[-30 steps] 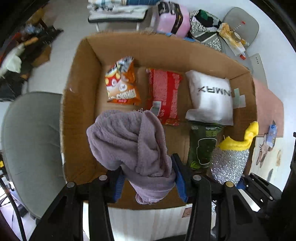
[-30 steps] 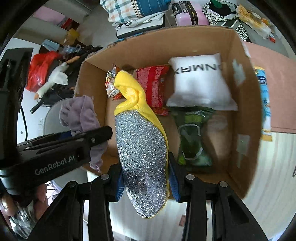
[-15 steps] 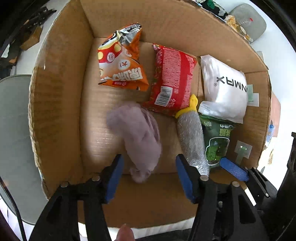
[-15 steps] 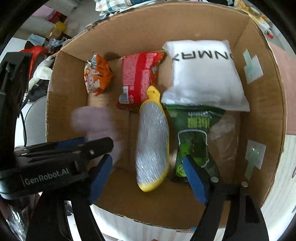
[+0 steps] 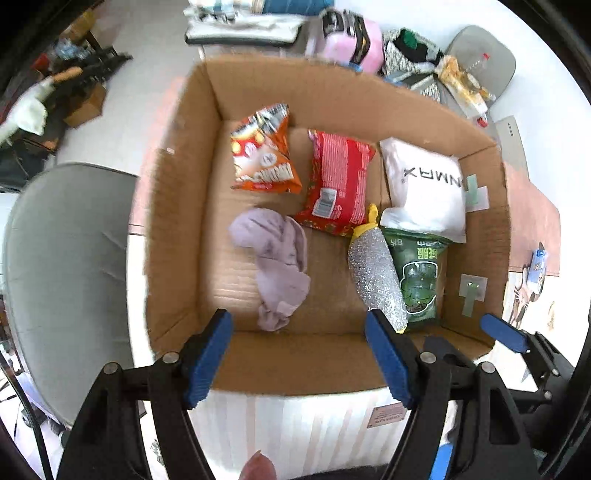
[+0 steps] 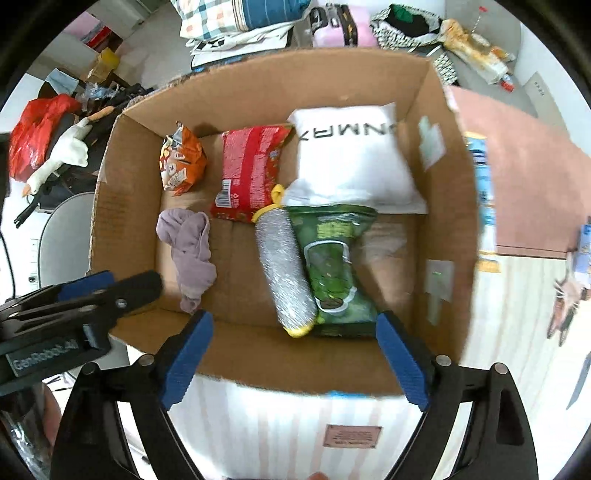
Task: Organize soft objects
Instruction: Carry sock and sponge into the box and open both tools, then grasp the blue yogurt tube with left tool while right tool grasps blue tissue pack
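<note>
A cardboard box (image 5: pixel 177 206) (image 6: pixel 122 206) holds a purple cloth (image 5: pixel 275 258) (image 6: pixel 190 251), a silver-and-yellow scrubber (image 5: pixel 375 273) (image 6: pixel 284 266), an orange snack bag (image 5: pixel 264 151) (image 6: pixel 181 162), a red packet (image 5: pixel 338 184) (image 6: pixel 251 173), a white pillow pack (image 5: pixel 428 184) (image 6: pixel 351 155) and a green packet (image 5: pixel 419 280) (image 6: pixel 330 269). My left gripper (image 5: pixel 297 354) is open and empty above the box's near edge. My right gripper (image 6: pixel 291 358) is open and empty over the near wall. The left gripper's body (image 6: pixel 74 306) shows in the right wrist view.
A grey chair (image 5: pixel 62 277) stands left of the box. A pink case (image 5: pixel 351 40), folded bedding (image 6: pixel 240 18) and bags lie behind it. A brown mat (image 6: pixel 524 177) lies to the right. The box sits on a striped white surface (image 6: pixel 280 424).
Both grippers opened and dropped their loads: the purple cloth and the scrubber now lie on the box floor. Both grippers have since pulled back and up from the box.
</note>
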A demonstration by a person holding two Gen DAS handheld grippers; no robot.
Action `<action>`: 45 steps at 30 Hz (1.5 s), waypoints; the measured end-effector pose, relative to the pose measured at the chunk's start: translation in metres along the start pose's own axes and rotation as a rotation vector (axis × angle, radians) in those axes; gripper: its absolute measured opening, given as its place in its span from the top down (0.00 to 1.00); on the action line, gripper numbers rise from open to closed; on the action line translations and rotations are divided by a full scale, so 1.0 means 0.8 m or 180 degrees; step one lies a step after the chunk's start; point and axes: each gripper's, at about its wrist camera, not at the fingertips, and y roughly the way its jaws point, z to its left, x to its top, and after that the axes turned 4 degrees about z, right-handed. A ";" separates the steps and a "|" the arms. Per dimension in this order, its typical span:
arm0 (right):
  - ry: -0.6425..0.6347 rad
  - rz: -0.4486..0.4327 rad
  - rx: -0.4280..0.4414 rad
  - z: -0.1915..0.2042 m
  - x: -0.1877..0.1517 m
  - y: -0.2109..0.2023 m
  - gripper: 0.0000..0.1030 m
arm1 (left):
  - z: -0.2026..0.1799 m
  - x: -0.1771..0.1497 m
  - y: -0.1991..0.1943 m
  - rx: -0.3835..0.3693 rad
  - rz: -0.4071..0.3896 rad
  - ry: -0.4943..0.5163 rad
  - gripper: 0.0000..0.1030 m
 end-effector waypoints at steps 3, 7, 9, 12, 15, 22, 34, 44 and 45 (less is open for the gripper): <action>0.0019 -0.0154 -0.0083 -0.010 -0.012 -0.025 0.00 | 0.001 -0.015 -0.025 0.0143 -0.0255 0.0029 0.17; -0.0012 -0.0378 -0.0298 -0.015 -0.033 -0.062 0.00 | 0.000 -0.030 -0.040 0.0261 -0.0511 0.0039 0.08; -0.0040 -0.0486 -0.0408 -0.014 -0.044 -0.079 0.00 | -0.004 -0.035 -0.046 0.0237 -0.0582 0.0031 0.02; -0.0056 -0.0640 -0.0458 -0.013 -0.063 -0.110 0.00 | -0.011 -0.047 -0.062 0.0211 -0.0684 0.0027 0.01; -0.0048 -0.0780 -0.0422 -0.013 -0.081 -0.143 0.00 | -0.021 -0.064 -0.084 0.0239 -0.0817 0.0061 0.01; -0.0075 -0.0989 -0.0319 -0.015 -0.116 -0.189 0.00 | -0.038 -0.095 -0.118 0.0346 -0.1054 0.0120 0.01; 0.0372 -0.0896 0.0180 -0.116 -0.132 -0.191 0.00 | -0.091 -0.099 -0.124 0.0408 -0.1166 0.0169 0.01; 0.1377 -0.0693 -0.0074 -0.354 -0.130 -0.162 0.00 | -0.288 -0.028 -0.050 0.0353 -0.0745 0.0805 0.01; 0.1471 -0.0687 -0.0106 -0.381 -0.127 -0.161 0.00 | -0.311 -0.017 -0.041 0.0344 -0.0684 0.0877 0.01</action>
